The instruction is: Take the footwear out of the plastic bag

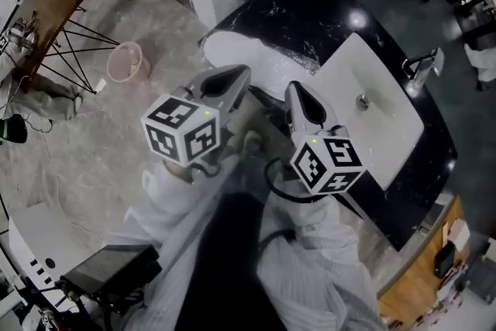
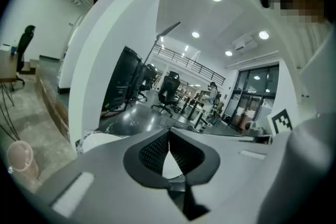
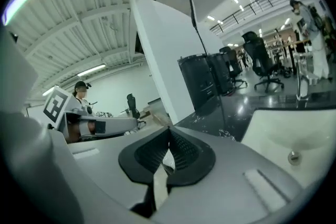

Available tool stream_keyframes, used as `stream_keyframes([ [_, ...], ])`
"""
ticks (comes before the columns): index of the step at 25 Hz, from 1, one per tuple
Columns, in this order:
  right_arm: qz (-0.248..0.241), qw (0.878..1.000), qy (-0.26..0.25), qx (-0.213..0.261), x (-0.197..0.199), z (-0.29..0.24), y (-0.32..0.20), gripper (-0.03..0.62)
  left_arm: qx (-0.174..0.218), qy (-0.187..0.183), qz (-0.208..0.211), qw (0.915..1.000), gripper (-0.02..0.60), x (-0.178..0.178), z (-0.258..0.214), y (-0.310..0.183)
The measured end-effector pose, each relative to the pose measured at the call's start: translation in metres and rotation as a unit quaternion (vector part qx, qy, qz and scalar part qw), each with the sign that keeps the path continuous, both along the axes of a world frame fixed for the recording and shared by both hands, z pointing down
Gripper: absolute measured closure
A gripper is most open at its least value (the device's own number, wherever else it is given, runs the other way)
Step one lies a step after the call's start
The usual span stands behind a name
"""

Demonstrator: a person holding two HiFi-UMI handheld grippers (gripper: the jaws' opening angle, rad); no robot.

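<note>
From nine o'clock of the head view, half hidden behind its marker cube (image 1: 184, 129) of black-and-white squares, left gripper (image 1: 242, 74) with fingers pressed together on nothing. Straight ahead at twelve o'clock, just past both tips on the left end of the black counter (image 1: 310, 19), crumpled white plastic bag (image 1: 242, 50), contents hidden and footwear impossible to make out. Toward one o'clock, right gripper (image 1: 296, 89) likewise pinched shut and empty, white sink (image 1: 384, 120) at three o'clock, its faucet (image 1: 422, 66) blurred.
</note>
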State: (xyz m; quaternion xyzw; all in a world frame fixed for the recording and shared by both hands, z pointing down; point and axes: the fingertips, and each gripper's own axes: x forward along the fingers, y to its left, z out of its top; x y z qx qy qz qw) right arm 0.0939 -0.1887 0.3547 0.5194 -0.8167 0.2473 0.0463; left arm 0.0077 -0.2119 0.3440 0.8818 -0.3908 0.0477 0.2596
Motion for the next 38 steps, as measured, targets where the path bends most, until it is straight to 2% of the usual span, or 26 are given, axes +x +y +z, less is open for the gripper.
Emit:
stream_keyframes([
  [4,-0.038,0.990,-0.089,-0.102,0.015,0.025,-0.004,0.578,-0.057,0.016,0.043,0.9973,0.526,0.000,0.018,-0.015],
  [5,-0.039,0.986,-0.108,-0.123,0.021,0.031,-0.004,0.572,-0.068,0.027,0.046,0.9962,0.510,-0.003,0.021,-0.020],
  [6,-0.040,0.982,-0.123,-0.141,0.027,0.035,-0.006,0.531,-0.078,0.041,0.045,0.9951,0.495,-0.008,0.023,-0.027],
  [8,-0.038,0.974,-0.145,-0.171,0.041,0.044,-0.009,0.519,-0.098,0.071,0.038,0.9919,0.437,-0.021,0.027,-0.043],
  [9,-0.035,0.971,-0.153,-0.183,0.049,0.048,-0.011,0.513,-0.110,0.082,0.036,0.9899,0.431,-0.028,0.030,-0.049],
  [12,-0.039,0.960,-0.172,-0.219,0.072,0.057,-0.010,0.478,-0.152,0.114,0.065,0.9797,0.395,-0.045,0.035,-0.057],
  [15,-0.070,0.947,-0.186,-0.252,0.089,0.064,-0.008,0.461,-0.175,0.151,0.104,0.9674,0.357,-0.064,0.038,-0.062],
  [17,-0.092,0.935,-0.196,-0.282,0.094,0.074,-0.008,0.462,-0.188,0.150,0.111,0.9644,0.354,-0.082,0.044,-0.073],
  [20,-0.127,0.917,-0.183,-0.331,0.093,0.093,-0.009,0.459,-0.228,0.108,0.115,0.9609,0.351,-0.115,0.067,-0.092],
  [21,-0.134,0.912,-0.176,-0.346,0.093,0.099,-0.010,0.459,-0.247,0.096,0.116,0.9572,0.351,-0.124,0.077,-0.097],
  [25,-0.155,0.894,-0.158,-0.391,0.095,0.116,-0.013,0.462,-0.328,0.081,0.147,0.9296,0.354,-0.133,0.119,-0.098],
  [27,-0.152,0.880,-0.183,-0.412,0.095,0.123,-0.014,0.470,-0.359,0.069,0.162,0.9166,0.358,-0.131,0.137,-0.095],
  [29,-0.159,0.870,-0.206,-0.420,0.095,0.129,-0.016,0.473,-0.392,0.085,0.175,0.8993,0.359,-0.125,0.146,-0.091],
  [31,-0.171,0.866,-0.210,-0.420,0.096,0.131,-0.020,0.472,-0.414,0.100,0.188,0.8850,0.368,-0.116,0.149,-0.086],
  [35,-0.191,0.853,-0.232,-0.426,0.091,0.132,-0.023,0.473,-0.438,0.103,0.214,0.8671,0.374,-0.103,0.151,-0.078],
  [38,-0.204,0.838,-0.252,-0.439,0.083,0.133,-0.019,0.464,-0.453,0.100,0.219,0.8586,0.403,-0.103,0.155,-0.075],
])
